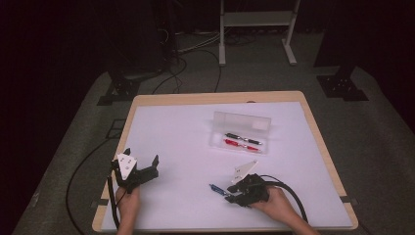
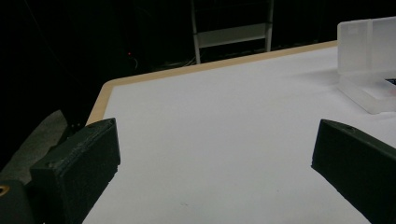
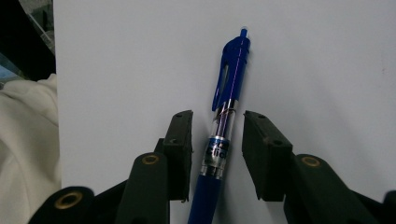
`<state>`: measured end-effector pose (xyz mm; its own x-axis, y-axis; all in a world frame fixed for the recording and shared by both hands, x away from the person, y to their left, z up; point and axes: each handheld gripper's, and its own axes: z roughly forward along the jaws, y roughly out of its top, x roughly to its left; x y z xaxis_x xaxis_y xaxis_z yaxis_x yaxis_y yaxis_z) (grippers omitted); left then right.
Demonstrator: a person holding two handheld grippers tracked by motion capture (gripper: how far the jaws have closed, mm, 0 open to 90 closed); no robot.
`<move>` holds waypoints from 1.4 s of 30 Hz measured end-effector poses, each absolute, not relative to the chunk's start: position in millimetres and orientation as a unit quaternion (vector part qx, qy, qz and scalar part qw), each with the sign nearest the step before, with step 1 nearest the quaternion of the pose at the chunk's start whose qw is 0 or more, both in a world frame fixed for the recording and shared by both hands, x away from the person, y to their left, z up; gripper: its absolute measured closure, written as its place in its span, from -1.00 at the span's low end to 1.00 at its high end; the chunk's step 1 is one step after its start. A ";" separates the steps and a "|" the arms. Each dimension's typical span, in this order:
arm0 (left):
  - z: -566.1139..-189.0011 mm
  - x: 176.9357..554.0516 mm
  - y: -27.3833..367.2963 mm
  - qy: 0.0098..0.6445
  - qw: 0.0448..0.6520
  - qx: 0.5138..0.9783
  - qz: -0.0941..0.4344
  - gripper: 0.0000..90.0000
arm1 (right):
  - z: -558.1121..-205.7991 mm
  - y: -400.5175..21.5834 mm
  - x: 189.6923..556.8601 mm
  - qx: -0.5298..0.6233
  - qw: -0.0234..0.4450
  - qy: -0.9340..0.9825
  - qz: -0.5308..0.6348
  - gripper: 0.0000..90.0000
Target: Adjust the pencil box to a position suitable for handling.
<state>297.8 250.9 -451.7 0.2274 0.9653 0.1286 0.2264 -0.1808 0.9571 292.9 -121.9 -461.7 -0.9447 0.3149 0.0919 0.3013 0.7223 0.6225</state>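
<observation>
A blue pen [image 3: 231,70] lies flat on the white table top, its clip end pointing away from me. My right gripper [image 3: 217,140] straddles its barrel, one black pad on each side with a thin gap left at both, so the jaws are open around it. From the high view this gripper [image 1: 231,194] sits low at the front right with the blue pen [image 1: 215,188] poking out to its left. My left gripper [image 1: 142,159] rests at the front left, wide open with nothing between its jaws [image 2: 215,158].
An open clear plastic case [image 1: 241,128] stands mid-table at the back, holding a black pen [image 1: 243,138] and a red pen [image 1: 240,144]; the case [image 2: 369,65] also appears at the far right of the left gripper view. A white sleeve [image 3: 23,140] is beside the right gripper.
</observation>
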 end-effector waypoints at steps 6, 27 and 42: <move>-451.6 297.7 250.9 0.461 0.444 0.645 0.417 -0.99 | -463.3 -121.2 288.8 0.180 0.027 0.923 0.338 0.49; -451.0 297.3 251.4 0.462 0.445 0.642 0.419 -0.99 | -459.3 -124.1 288.2 0.199 0.022 0.919 0.340 0.75; -451.3 297.5 251.2 0.461 0.444 0.644 0.419 -0.99 | -433.3 -144.9 312.5 0.203 0.059 0.911 0.354 0.75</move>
